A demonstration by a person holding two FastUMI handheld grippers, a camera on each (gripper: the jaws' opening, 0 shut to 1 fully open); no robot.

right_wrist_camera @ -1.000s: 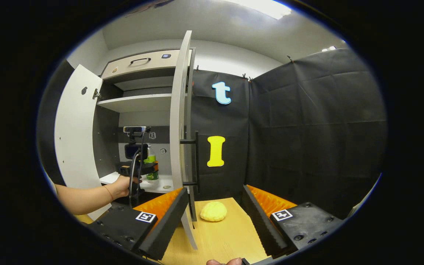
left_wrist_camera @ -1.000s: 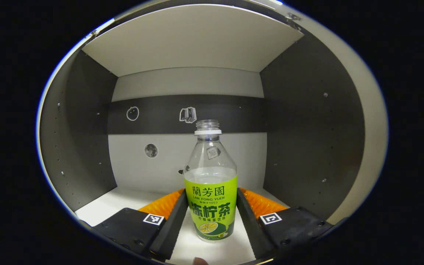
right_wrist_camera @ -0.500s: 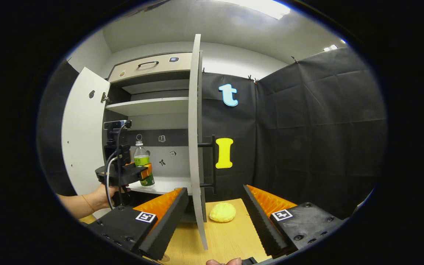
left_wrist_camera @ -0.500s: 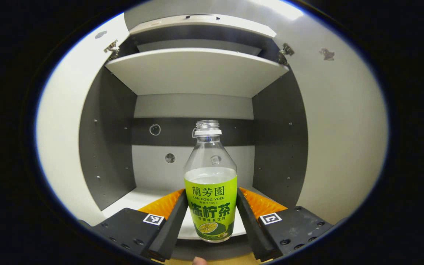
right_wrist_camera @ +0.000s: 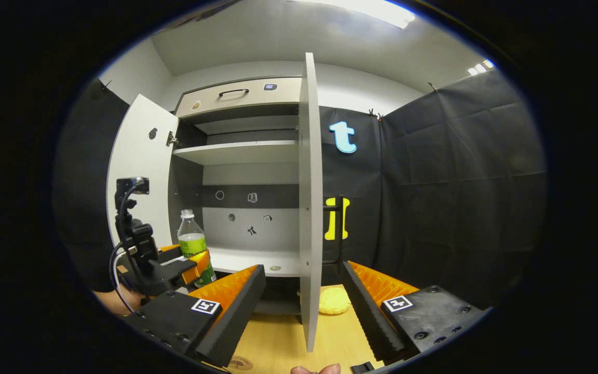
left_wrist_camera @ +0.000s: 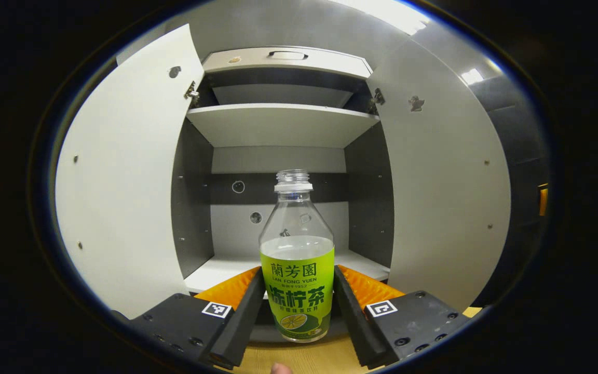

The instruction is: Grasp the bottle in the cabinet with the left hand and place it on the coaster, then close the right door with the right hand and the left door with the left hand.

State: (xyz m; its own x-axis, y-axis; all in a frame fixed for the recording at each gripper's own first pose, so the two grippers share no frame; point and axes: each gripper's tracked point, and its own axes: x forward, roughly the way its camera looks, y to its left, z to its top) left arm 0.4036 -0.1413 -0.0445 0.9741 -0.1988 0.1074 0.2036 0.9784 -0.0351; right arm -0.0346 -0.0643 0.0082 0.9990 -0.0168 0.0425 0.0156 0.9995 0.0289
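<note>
The open white right cabinet door (right_wrist_camera: 310,208) is standing edge-on between the right tongs (right_wrist_camera: 303,306), splitting the wooden surface (right_wrist_camera: 278,343) ahead.

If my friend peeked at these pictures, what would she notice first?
Probably the clear plastic bottle with the bright green label, squeezed between the left gripper fingers in front of the open white cabinet. Then the yellow round thing on the wooden table, behind the right door.
</note>
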